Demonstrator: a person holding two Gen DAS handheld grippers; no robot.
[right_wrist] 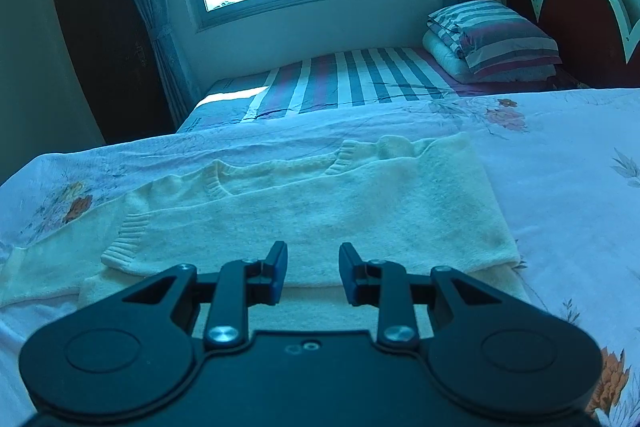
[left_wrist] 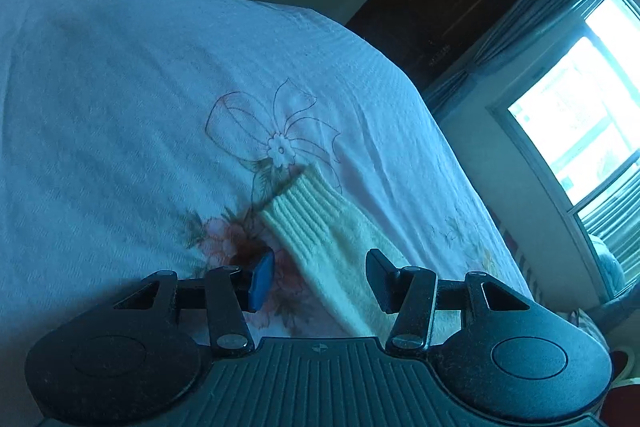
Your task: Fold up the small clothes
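Right now the cream sweater [right_wrist: 320, 211] lies flat on the floral bedsheet [right_wrist: 568, 155], partly folded: one layer is turned over on top of the body, and a ribbed cuff [right_wrist: 124, 247] rests on that layer's left edge. Your right gripper [right_wrist: 313, 273] hovers low over the near edge of the sweater, jaws apart, holding nothing. Your left gripper [left_wrist: 320, 281] is over the loose sleeve [left_wrist: 320, 227] that sticks out past the sweater's left side, jaws wide open and straddling it, ribbed end pointing away from you. I can't tell if the pads touch fabric.

My read: next step is folding that sleeve in.

- Drop the left gripper onto the sleeve near the cuff and pinch both layers, not just the top knit.
- Lift only enough to clear the sheet; knit stretches and drags.
- Carry the sleeve across onto the sweater body, parallel to the folded edge.
- Use the right gripper to pin the sweater's near edge so the stack doesn't slide.
- Release only once the sleeve lies flat.
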